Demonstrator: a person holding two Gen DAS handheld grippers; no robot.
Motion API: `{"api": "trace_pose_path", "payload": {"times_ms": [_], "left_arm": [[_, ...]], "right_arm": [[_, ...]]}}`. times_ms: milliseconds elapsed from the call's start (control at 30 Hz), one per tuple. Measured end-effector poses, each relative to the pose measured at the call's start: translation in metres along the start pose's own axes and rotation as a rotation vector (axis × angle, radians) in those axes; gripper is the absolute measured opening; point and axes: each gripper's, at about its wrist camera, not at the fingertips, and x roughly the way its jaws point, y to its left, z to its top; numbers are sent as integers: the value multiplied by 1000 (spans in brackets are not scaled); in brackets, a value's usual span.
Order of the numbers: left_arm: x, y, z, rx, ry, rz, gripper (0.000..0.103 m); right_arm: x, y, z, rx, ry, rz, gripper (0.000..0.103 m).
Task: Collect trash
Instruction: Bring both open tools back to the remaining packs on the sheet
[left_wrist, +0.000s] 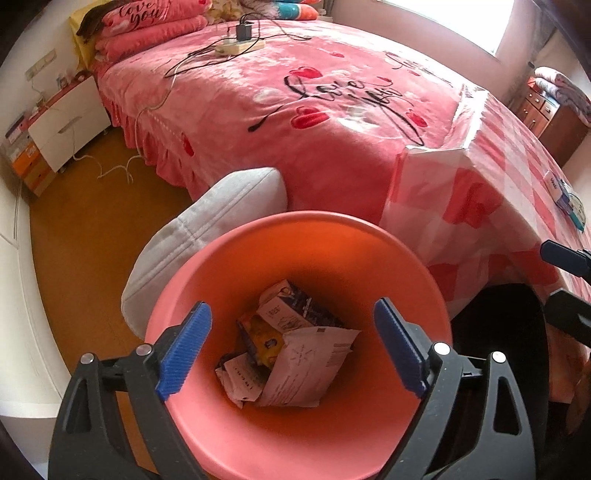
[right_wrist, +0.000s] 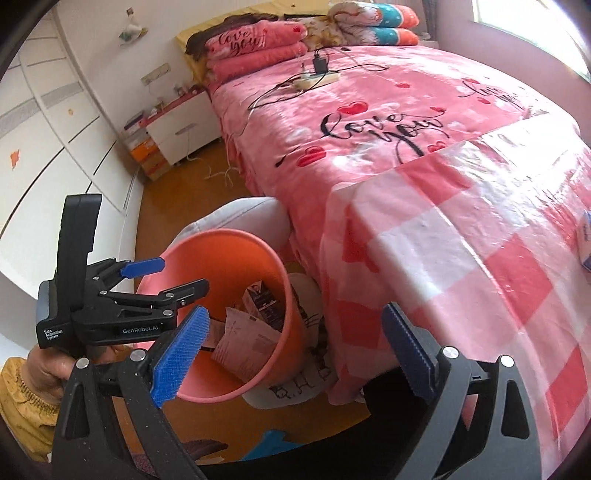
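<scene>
I see one pink bin (left_wrist: 295, 435) on the floor beside the bed (left_wrist: 295, 110), holding about four crumpled packets (left_wrist: 310, 369). My left gripper (left_wrist: 291, 347) and right gripper (right_wrist: 295, 350) both stand with jaws wide, empty.

left gripper (right_wrist: 162, 275): black frame, blue ribbed pads, silver screws, white "GenRobot.AI" marking; right gripper (right_wrist: 295, 350) same build; mustard knit sleeve (right_wrist: 20, 402).

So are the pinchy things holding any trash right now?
No, nothing is held. The left tool is open above the pink bin, and the right tool is open too, with nothing between its fingers.
</scene>
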Motion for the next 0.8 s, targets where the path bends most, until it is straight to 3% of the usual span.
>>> {"api": "trace_pose_path", "payload": {"times_ms": [800], "left_arm": [[-16,-64,18,110,-26,-21,91]], "right_arm": [[-46,-33,-20,57,-120,-51,94]]}}
